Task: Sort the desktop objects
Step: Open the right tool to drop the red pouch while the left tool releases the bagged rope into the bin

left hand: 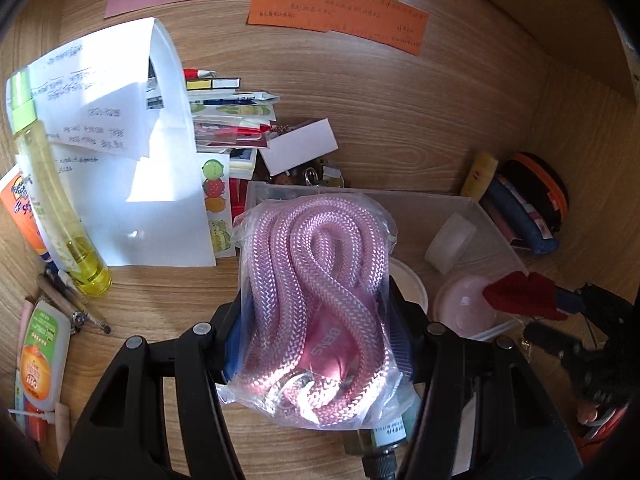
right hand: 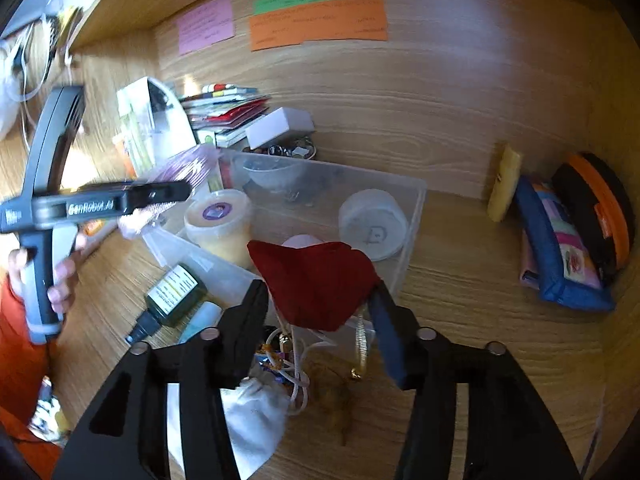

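Pink rope pack in our left tool, red pouch between the fingers of our right.

Left wrist view: our left tool point(left hand: 316, 320) sits half spread, its fingers pressed on both sides of the bagged pink rope point(left hand: 316, 300), which hangs above the tabletop point(left hand: 400, 120) at the near edge of the clear bin point(left hand: 472, 208). We judge the step is to carry it over the bin, so we should keep the pinch firm on the slippery wrap and release low. Right wrist view: our right tool point(right hand: 320, 304) stands partly spread around the red pouch point(right hand: 316, 284); its left finger meets the fabric, the right one looks apart, so we judge it no longer pinched, over the bin's near edge.
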`<act>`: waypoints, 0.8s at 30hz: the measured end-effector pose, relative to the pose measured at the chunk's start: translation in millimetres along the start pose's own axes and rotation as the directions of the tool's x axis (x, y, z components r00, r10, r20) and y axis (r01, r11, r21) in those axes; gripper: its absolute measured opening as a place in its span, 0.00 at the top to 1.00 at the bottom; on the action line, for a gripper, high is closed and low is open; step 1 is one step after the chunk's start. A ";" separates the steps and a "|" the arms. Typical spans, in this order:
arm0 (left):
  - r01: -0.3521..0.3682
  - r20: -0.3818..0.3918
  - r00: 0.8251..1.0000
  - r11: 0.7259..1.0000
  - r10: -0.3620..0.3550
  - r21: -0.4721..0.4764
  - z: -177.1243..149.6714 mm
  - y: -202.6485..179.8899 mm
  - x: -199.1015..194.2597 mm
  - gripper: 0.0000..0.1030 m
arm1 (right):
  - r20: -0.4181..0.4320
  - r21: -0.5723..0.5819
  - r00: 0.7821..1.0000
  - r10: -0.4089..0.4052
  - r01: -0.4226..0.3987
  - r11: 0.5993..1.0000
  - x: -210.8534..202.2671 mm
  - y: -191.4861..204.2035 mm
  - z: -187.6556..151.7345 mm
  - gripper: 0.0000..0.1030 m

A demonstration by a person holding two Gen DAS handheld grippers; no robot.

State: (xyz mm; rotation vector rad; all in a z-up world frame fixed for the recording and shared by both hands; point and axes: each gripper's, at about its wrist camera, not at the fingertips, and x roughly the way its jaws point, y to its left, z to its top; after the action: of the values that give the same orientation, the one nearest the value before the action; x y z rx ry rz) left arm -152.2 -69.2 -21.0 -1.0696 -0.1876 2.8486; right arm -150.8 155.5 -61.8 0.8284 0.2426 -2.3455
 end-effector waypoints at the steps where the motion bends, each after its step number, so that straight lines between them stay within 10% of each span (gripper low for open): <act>1: -0.002 -0.001 1.000 1.000 0.002 0.002 1.1 -0.5 1.2 0.44 | 0.004 -0.026 1.000 -0.014 0.014 1.000 1.3 4.5 -1.2 0.46; 8: -0.020 -0.026 0.999 1.000 0.020 0.006 10.6 -3.9 19.2 0.43 | 0.030 -0.113 0.995 -0.097 0.100 0.989 5.2 17.8 -5.2 0.43; 14: -0.026 -0.045 0.999 1.000 0.027 0.003 15.7 -7.6 32.1 0.43 | 0.058 0.012 0.995 -0.078 0.078 0.997 -2.7 -7.5 -0.3 0.26; 24: -0.034 0.038 0.999 0.999 0.034 0.000 16.5 -7.8 8.3 0.30 | 0.059 0.154 0.994 -0.093 0.083 0.985 -5.2 -34.7 1.4 0.26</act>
State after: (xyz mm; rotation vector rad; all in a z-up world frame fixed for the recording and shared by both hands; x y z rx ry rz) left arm -169.0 -61.8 -12.9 -1.0284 -0.1728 2.9011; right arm -169.9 184.8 -58.7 0.8253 0.0751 -2.4940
